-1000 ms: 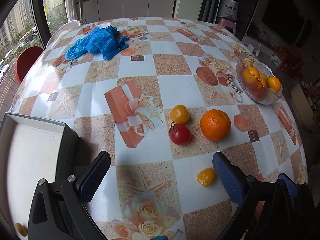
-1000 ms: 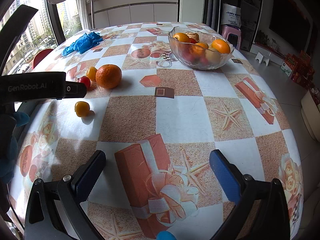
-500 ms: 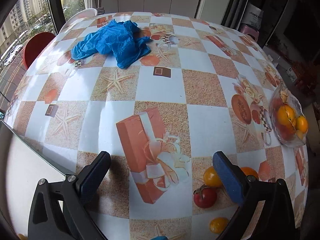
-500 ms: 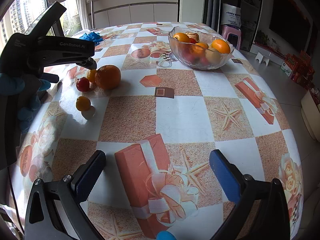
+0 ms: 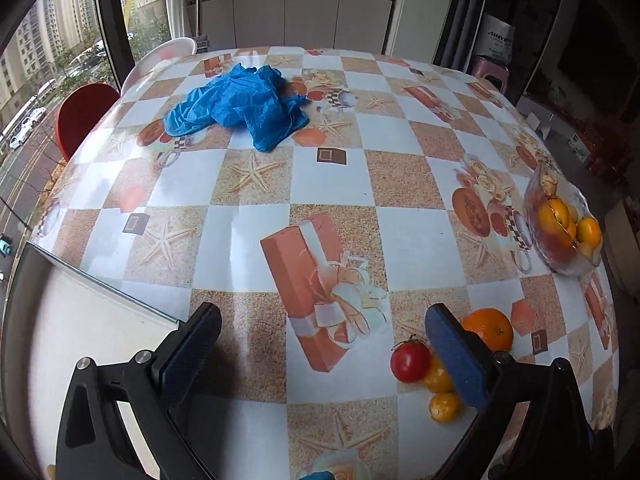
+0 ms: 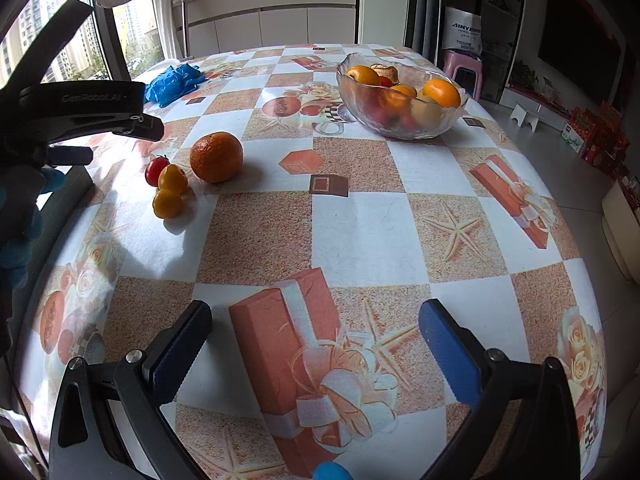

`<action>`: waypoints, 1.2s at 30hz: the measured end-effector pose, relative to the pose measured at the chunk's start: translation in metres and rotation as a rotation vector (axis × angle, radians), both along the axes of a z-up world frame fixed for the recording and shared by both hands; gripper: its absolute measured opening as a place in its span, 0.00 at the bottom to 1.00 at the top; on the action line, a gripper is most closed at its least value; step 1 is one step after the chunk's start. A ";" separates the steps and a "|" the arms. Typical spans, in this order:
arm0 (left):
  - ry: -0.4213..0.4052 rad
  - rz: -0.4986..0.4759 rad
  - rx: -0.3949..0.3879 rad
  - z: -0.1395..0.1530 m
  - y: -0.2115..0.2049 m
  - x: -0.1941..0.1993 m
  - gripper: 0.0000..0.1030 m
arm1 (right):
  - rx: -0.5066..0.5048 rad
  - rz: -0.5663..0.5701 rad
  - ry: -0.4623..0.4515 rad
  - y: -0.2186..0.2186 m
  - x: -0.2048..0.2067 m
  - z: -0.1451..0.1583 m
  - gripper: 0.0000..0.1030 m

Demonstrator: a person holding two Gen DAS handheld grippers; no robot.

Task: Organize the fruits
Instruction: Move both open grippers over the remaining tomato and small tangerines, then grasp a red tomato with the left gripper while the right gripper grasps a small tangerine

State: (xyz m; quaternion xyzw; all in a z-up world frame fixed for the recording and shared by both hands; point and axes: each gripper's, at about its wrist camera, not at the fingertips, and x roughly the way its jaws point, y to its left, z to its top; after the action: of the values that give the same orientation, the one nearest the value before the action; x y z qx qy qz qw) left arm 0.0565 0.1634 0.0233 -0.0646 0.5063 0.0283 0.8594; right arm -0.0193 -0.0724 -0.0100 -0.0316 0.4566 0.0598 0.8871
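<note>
On the patterned table lie an orange (image 6: pixel 216 157), a red tomato (image 6: pixel 156 171) and two small yellow tomatoes (image 6: pixel 172 179), close together. In the left wrist view the same orange (image 5: pixel 489 329), red tomato (image 5: pixel 410 363) and yellow tomatoes (image 5: pixel 444 407) sit low at the right, partly behind my right finger. A glass bowl (image 6: pixel 402 98) holding several fruits stands farther back; it shows as the bowl (image 5: pixel 562 222) at the right edge. My left gripper (image 5: pixel 320 354) is open and empty, raised left of the fruits. My right gripper (image 6: pixel 316 344) hangs open over the near table.
A crumpled blue glove pile (image 5: pixel 240 106) lies at the far side of the table. A white tray (image 5: pixel 72 344) with a dark rim sits at the table's left edge. A red chair (image 5: pixel 80 114) and a pink stool (image 6: pixel 462 70) stand beyond the table.
My left gripper has swung up and leftward, away from the loose fruits, which slid toward the lower right of its view. The right gripper has stayed still.
</note>
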 end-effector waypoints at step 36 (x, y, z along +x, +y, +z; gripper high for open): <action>-0.042 -0.181 0.081 -0.023 -0.034 -0.078 0.99 | -0.001 0.000 0.000 0.000 0.000 0.000 1.00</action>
State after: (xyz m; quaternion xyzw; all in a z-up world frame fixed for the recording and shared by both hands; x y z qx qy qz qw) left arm -0.0213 0.1292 0.0006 0.0159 0.4905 -0.0304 0.8707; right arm -0.0194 -0.0721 -0.0101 -0.0319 0.4567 0.0597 0.8871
